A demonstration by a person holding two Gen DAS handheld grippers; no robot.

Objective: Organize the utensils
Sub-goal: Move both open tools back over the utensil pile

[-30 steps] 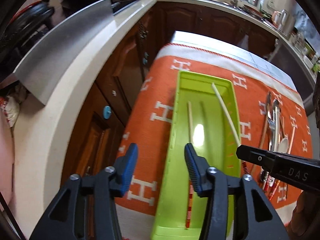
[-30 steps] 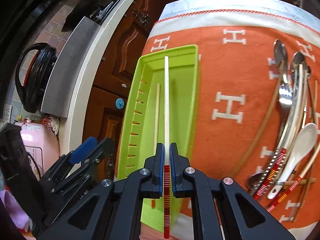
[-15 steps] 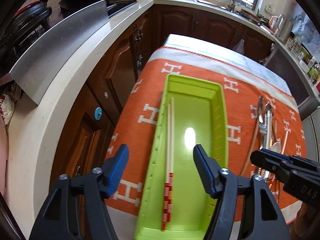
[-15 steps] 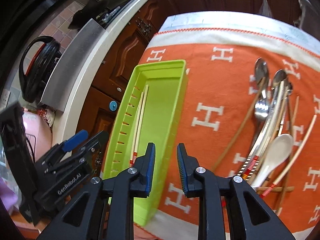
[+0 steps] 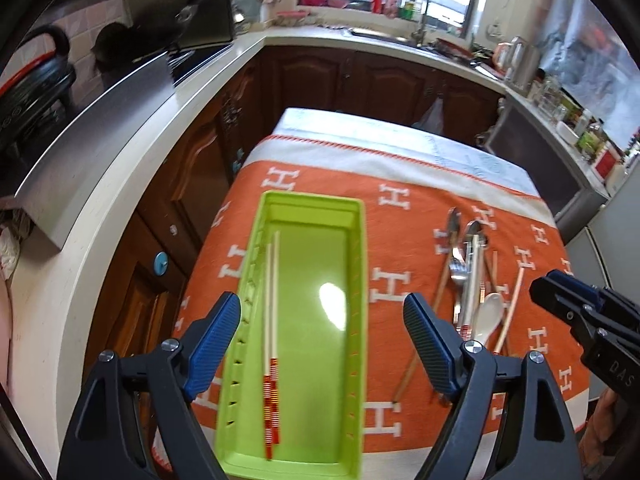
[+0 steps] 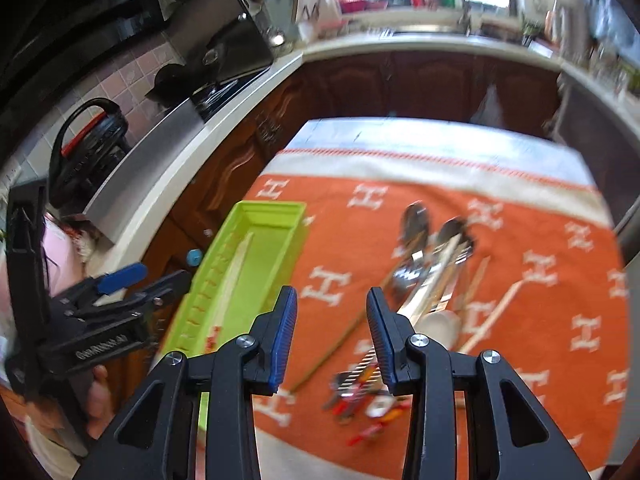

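A lime green tray [image 5: 360, 264] [image 6: 296, 228] lies lengthwise on the orange cloth. Two pale chopsticks with red-striped ends [image 5: 271, 320] [image 6: 236, 272] rest side by side along its left wall. To the right lies a pile of utensils [image 5: 468, 280] [image 6: 428, 276]: metal spoons, a fork, a white ceramic spoon [image 5: 490, 316], more chopsticks. My left gripper [image 5: 322, 344] hovers above the tray's near half, its jaws opening with nothing between them. My right gripper [image 6: 332, 332] hangs over the cloth between tray and pile, jaws opening, nothing in them; its tip also shows in the left wrist view [image 5: 560, 292].
The orange cloth with white H marks [image 5: 400, 200] covers a small table [image 5: 460, 148]. A white countertop [image 5: 120, 184] with dark wooden cabinets runs along the left and back. A black kettle [image 6: 88, 148] and a sink with bottles [image 5: 400, 20] stand on it.
The right gripper let its chopstick go into the tray beside the first one, opened, rose and swung right toward the utensil pile. The left gripper opened wider and lifted back.
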